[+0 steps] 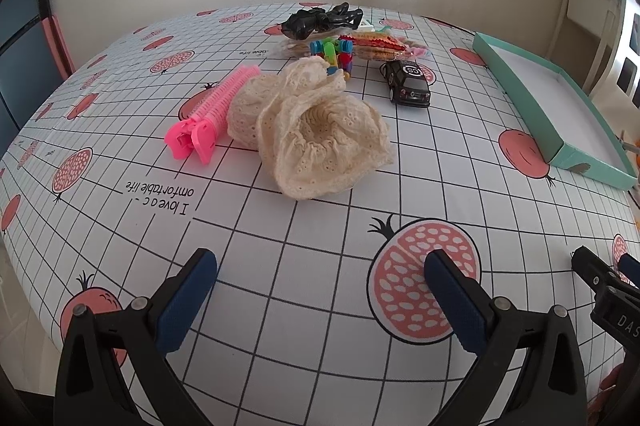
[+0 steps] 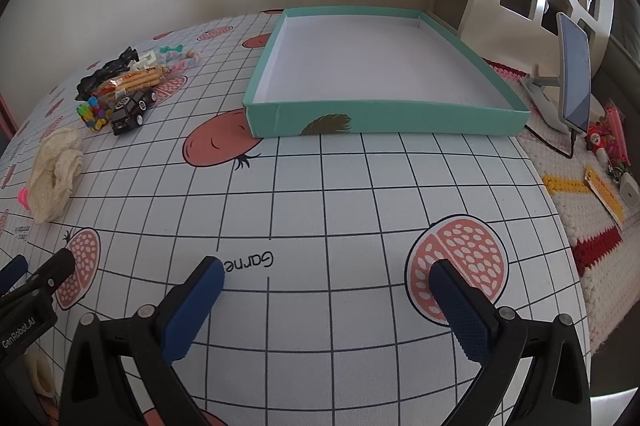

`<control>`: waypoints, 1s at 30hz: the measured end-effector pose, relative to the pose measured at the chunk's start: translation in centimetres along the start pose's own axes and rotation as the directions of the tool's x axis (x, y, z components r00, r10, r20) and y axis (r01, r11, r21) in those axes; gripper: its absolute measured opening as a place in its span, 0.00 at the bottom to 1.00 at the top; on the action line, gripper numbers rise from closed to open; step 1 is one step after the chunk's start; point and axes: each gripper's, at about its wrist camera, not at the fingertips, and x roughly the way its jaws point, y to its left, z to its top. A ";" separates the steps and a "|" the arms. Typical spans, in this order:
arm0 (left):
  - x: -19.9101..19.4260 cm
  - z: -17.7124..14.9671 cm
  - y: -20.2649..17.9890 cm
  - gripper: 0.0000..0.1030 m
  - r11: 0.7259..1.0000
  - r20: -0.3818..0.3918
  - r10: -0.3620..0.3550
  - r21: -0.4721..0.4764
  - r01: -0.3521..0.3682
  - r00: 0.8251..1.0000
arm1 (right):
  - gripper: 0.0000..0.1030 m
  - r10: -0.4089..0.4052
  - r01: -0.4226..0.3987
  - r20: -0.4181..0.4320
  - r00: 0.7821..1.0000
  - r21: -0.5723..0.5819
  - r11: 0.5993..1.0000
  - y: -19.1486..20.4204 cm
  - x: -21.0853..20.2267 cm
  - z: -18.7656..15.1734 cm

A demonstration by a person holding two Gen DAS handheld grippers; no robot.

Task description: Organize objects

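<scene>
Left wrist view: left claw [image 1: 320, 290] gapes wide, empty, over the patterned tabletop [image 1: 280, 266]; cream lace cloth [image 1: 316, 130] at twelve o'clock. Right claw [image 2: 326, 296] equally wide and empty, shallow teal cardboard box [image 2: 372, 114] at twelve, likely awaiting the clutter.

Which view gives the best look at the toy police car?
The left wrist view: the black toy car sits unobstructed right of the cream lace fabric, roof marking visible. In the right wrist view the car is small, near the left edge, crowded against the colourful blocks.
</scene>
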 end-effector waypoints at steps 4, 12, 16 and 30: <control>0.0 0.0 -0.1 1.00 1.000 0.000 0.003 -0.004 -0.003 1.000 | 1.00 0.000 0.000 0.004 1.000 0.001 1.000 0.0 0.0 -0.1; 0.0 0.0 -0.2 1.00 1.000 -0.003 0.004 -0.005 -0.004 1.000 | 1.00 0.000 0.000 0.004 1.000 0.001 1.000 0.0 0.0 -0.1; 0.0 0.0 -0.2 1.00 1.000 -0.002 0.003 -0.004 -0.003 1.000 | 1.00 -0.001 0.001 0.003 1.000 0.003 1.000 0.0 0.0 -0.1; 0.0 -0.1 -0.2 1.00 1.000 0.009 -0.003 0.003 0.003 1.000 | 1.00 -0.005 0.005 -0.004 1.000 0.005 1.000 0.0 -0.1 -0.1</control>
